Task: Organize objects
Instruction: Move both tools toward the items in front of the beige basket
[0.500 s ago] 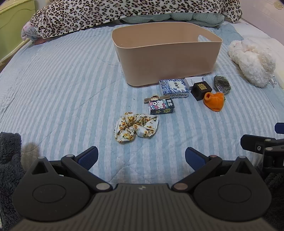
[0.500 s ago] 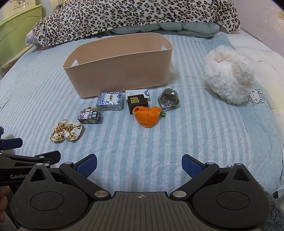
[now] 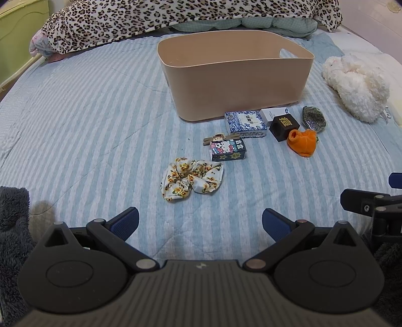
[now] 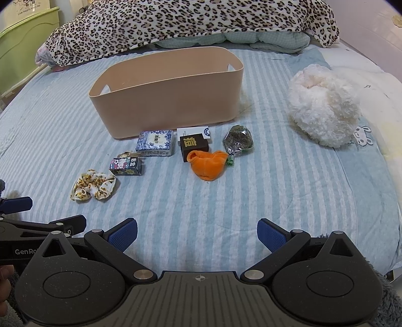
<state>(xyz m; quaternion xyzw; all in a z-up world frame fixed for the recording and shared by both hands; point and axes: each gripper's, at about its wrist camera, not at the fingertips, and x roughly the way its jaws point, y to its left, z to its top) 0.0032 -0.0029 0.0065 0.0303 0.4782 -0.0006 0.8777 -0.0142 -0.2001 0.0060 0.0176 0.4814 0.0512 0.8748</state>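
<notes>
A beige bin [image 3: 236, 83] [image 4: 170, 100] stands on the striped bed. In front of it lie a floral scrunchie [image 3: 191, 181] [image 4: 93, 187], a Hello Kitty box [image 3: 227, 149] [image 4: 127, 166], a blue-white patterned box [image 3: 245, 123] [image 4: 155, 142], a small white box [image 3: 273, 114], a black cube [image 3: 284, 124] [image 4: 194, 146], an orange plush carrot [image 3: 302, 142] [image 4: 208, 164] and a dark foil packet [image 3: 314, 118] [image 4: 238, 138]. My left gripper [image 3: 199, 222] is open and empty, short of the scrunchie. My right gripper [image 4: 197, 232] is open and empty, short of the carrot.
A white fluffy plush [image 3: 356, 90] [image 4: 324, 103] lies at the right. A leopard-print blanket [image 3: 176, 17] [image 4: 188, 22] is piled behind the bin. A green cabinet [image 4: 22, 47] stands at the far left. Dark fleece [image 3: 12, 226] lies by the left gripper.
Both views have barely shifted; the objects lie as before and both grippers stay open.
</notes>
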